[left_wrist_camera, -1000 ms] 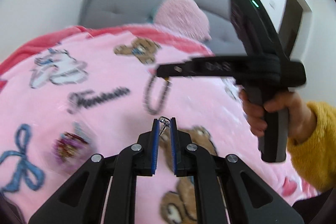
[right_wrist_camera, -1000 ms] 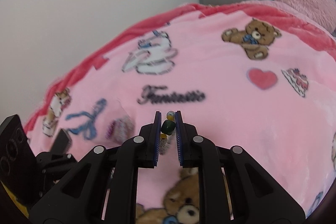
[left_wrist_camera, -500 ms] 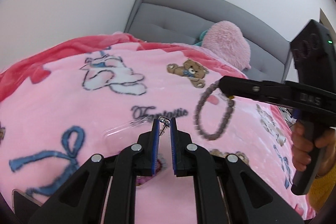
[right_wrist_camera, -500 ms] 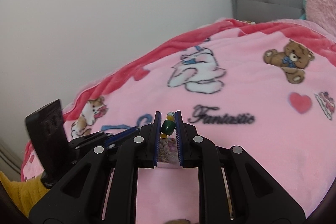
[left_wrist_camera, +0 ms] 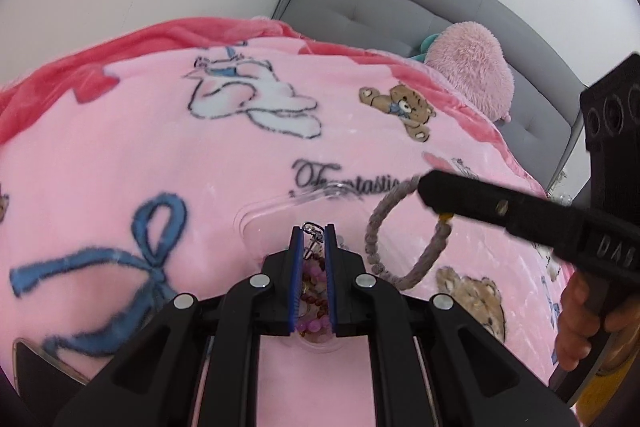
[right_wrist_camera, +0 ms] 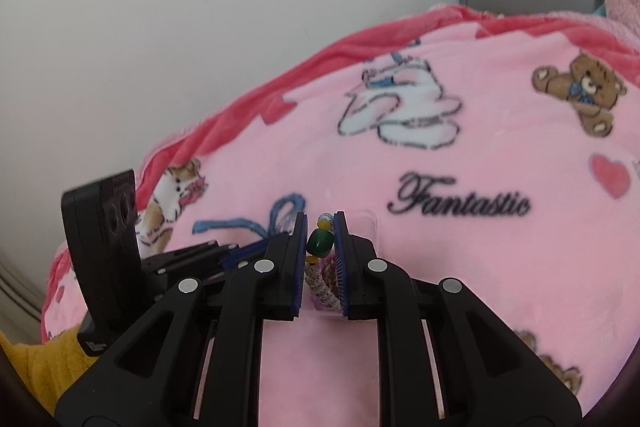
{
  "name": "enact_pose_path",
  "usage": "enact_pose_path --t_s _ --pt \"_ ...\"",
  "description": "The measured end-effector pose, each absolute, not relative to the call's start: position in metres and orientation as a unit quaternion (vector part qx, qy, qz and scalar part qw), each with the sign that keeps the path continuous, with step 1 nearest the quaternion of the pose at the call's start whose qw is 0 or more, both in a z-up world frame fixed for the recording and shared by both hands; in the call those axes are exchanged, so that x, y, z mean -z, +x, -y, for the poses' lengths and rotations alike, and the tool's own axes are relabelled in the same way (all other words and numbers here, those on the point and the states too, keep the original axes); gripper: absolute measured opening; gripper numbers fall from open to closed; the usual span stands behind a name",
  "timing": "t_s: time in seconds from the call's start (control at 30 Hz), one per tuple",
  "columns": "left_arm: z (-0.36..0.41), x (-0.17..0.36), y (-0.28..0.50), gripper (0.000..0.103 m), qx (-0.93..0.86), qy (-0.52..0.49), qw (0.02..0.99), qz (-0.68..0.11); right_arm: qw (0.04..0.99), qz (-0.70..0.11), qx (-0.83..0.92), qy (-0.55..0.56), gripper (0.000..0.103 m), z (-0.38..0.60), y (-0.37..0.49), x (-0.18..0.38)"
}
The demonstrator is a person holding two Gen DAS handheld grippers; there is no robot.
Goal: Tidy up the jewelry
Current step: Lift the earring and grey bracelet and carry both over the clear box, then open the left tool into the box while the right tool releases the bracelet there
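Left wrist view: the left gripper [left_wrist_camera: 313, 233] is closed tight on a small silver clasp [left_wrist_camera: 312, 231]. The clasp sticks out a bit past the blue pads [left_wrist_camera: 295, 267].

Clear box: a see-through plastic box [left_wrist_camera: 280, 211] lies on the pink blanket [left_wrist_camera: 120, 147], right under the left gripper. Its rim shows just past the gripper tips, below the word "Fantastic".

Inside the box: purple and dark red beads [left_wrist_camera: 310, 287] show through the gap between the closed fingers. How many pieces there are I cannot tell.

Grey bracelet: a loop of grey beads [left_wrist_camera: 374, 239] hangs from the right gripper [left_wrist_camera: 430, 193], which reaches in from the right side. The loop hangs just to the right of the left gripper and close above the blanket. Whether it touches the blanket I cannot tell.

Hand: a hand [left_wrist_camera: 580, 323] with a yellow sleeve [left_wrist_camera: 600, 399] holds the right gripper's handle.

Right wrist view: the right gripper [right_wrist_camera: 321, 227] is pinched shut on a green bead [right_wrist_camera: 319, 242] of the bracelet. A yellow bead and a speckled one sit above the green bead, and speckled grey beads [right_wrist_camera: 320, 285] hang down below it.

Other tool: the left gripper [right_wrist_camera: 240, 251] comes in from the left, close beside the right one.

Bed: a grey headboard [left_wrist_camera: 400, 7] and a fluffy pink pillow [left_wrist_camera: 468, 67] are at the far end.
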State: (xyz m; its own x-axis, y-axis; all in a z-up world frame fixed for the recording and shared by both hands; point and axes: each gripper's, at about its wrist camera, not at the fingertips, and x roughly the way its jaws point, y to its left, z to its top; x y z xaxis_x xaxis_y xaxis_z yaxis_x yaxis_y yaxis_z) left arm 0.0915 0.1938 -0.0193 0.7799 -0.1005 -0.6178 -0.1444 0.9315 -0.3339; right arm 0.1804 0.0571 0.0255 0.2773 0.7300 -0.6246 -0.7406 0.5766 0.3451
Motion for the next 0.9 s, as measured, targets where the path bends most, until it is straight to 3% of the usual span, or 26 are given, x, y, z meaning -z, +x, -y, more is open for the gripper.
enact_pose_path --t_s 0.43,0.6,0.8,0.9 --pt "-0.188 0.028 0.095 0.013 -0.017 -0.166 0.92 -0.354 0.791 -0.417 -0.448 -0.02 0.015 -0.056 0.178 0.001" --pt "-0.19 0.023 0.091 0.028 -0.025 -0.165 0.926 -0.34 0.791 -0.414 -0.45 -0.005 0.015 -0.05 0.179 -0.003" --pt "-0.194 0.008 0.082 0.03 -0.023 -0.17 0.932 -0.32 0.801 -0.4 -0.446 0.01 0.023 -0.036 0.176 -0.017" --pt "-0.194 -0.003 0.075 0.042 -0.022 -0.166 0.939 -0.301 0.812 -0.384 -0.44 0.001 0.04 -0.028 0.17 -0.023"
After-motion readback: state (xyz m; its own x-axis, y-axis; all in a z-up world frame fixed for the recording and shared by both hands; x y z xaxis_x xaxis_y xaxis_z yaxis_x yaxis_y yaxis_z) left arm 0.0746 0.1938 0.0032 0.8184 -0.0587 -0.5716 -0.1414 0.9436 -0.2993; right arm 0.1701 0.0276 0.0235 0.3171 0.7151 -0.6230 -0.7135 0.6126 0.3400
